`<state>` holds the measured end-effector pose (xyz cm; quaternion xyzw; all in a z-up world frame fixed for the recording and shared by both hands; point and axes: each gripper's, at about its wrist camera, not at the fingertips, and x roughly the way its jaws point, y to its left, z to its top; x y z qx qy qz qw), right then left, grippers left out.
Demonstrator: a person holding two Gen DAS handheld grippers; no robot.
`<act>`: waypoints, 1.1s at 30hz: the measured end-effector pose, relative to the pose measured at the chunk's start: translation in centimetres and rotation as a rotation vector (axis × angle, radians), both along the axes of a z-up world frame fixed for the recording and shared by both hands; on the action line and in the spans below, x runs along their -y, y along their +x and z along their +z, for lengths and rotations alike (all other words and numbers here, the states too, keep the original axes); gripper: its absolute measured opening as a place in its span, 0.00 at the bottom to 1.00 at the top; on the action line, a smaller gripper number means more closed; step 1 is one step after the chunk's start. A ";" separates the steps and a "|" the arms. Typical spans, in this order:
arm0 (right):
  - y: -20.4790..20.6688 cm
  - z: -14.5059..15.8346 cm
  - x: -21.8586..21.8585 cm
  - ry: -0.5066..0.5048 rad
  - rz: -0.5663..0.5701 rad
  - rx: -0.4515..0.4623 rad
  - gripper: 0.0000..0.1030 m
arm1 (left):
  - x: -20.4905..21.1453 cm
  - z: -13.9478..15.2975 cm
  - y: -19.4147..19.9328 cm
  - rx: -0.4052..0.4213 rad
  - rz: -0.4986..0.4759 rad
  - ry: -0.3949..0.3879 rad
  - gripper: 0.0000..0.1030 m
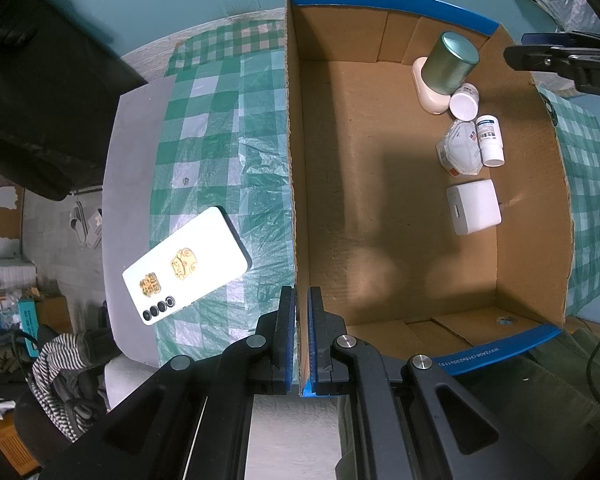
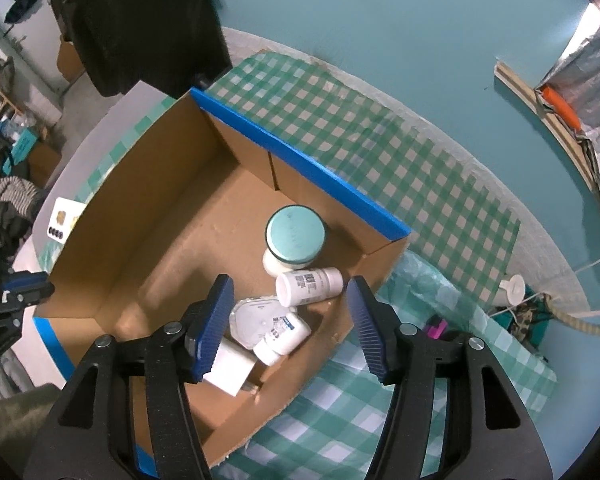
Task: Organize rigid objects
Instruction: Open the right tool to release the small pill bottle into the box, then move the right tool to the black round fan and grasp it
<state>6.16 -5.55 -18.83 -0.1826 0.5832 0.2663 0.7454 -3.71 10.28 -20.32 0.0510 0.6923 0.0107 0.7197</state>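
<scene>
My left gripper (image 1: 301, 336) is clamped on the side wall of the cardboard box (image 1: 380, 200), pads pressing the board from both faces. My right gripper (image 2: 290, 326) hangs over the box's opposite end, jaws parted with nothing between the pads. Directly beneath it lie a white adapter block (image 2: 230, 368), a flat plastic-wrapped packet (image 2: 256, 320) and two white pill bottles (image 2: 308, 286), one resting on the packet. Just beyond them stands a teal-lidded tin (image 2: 296, 234) against a cream container (image 1: 430, 94), near the box's far blue-taped wall. Outside the box, left of my left gripper, a white phone (image 1: 186, 264) lies face down on the green checked cloth (image 1: 220, 140).
</scene>
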 end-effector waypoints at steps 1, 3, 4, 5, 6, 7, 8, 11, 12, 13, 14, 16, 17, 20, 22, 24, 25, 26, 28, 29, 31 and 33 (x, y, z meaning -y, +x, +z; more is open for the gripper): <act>0.0 0.2 0.2 0.001 -0.002 0.004 0.61 | 0.0 0.0 0.0 0.000 0.001 0.000 0.05; 0.0 0.5 0.5 0.001 -0.006 0.010 0.62 | 0.0 0.0 0.0 0.001 -0.001 0.001 0.05; 0.0 0.6 0.7 0.000 -0.008 0.012 0.62 | 0.0 0.0 0.0 0.001 -0.001 0.001 0.05; 0.0 0.7 1.0 -0.002 -0.012 0.014 0.62 | 0.0 0.0 0.0 0.000 0.000 0.000 0.05; 0.1 0.8 1.3 -0.001 -0.018 0.016 0.62 | 0.0 0.0 0.1 0.000 0.000 0.000 0.05; 0.1 0.9 1.6 -0.001 -0.023 0.017 0.62 | 0.0 0.0 0.0 0.001 0.000 0.000 0.05; 0.2 0.9 1.8 -0.001 -0.030 0.018 0.63 | 0.1 0.0 0.0 0.001 0.000 0.000 0.05; 0.4 1.2 2.7 -0.001 -0.048 0.019 0.63 | 0.1 0.0 0.0 0.001 -0.002 0.002 0.05; 0.5 1.3 2.9 -0.002 -0.052 0.020 0.63 | 0.0 0.0 0.0 0.001 -0.002 0.002 0.05; 0.5 1.4 3.2 -0.004 -0.058 0.022 0.63 | 0.1 0.0 0.0 0.000 -0.001 0.002 0.05; 0.6 1.5 3.6 -0.004 -0.063 0.023 0.63 | 0.0 0.1 0.0 0.000 -0.002 0.002 0.05; 0.7 1.7 4.0 -0.004 -0.074 0.026 0.63 | 0.1 0.1 0.1 0.000 -0.002 0.002 0.05; 0.7 1.8 4.3 -0.005 -0.079 0.028 0.63 | 0.0 0.0 0.0 0.000 -0.002 0.002 0.05; 0.7 2.0 5.1 -0.007 -0.092 0.032 0.64 | 0.1 0.0 0.0 0.000 -0.002 0.002 0.05; 0.8 2.1 5.7 -0.010 -0.104 0.033 0.65 | 0.1 0.0 0.1 0.001 -0.002 0.003 0.05; 0.9 2.0 6.4 -0.015 -0.118 0.030 0.65 | 0.1 0.1 0.1 0.000 -0.001 0.003 0.05; 1.0 1.9 6.8 -0.017 -0.125 0.030 0.66 | 0.0 0.0 0.0 0.000 0.000 0.002 0.05; 1.0 1.9 7.1 -0.020 -0.131 0.029 0.66 | 0.1 0.1 0.0 0.001 0.000 0.002 0.05; 1.1 1.8 7.7 -0.025 -0.142 0.025 0.66 | 0.0 0.0 0.0 0.000 -0.001 0.002 0.05; 1.2 1.7 8.1 -0.028 -0.148 0.024 0.66 | 0.1 0.0 0.0 0.000 -0.001 0.002 0.05; 1.3 1.5 8.7 -0.034 -0.157 0.021 0.66 | 0.1 0.0 0.0 0.001 -0.001 0.002 0.05; 1.4 1.2 9.3 -0.045 -0.166 0.018 0.66 | 0.1 0.0 0.1 0.001 -0.002 0.003 0.05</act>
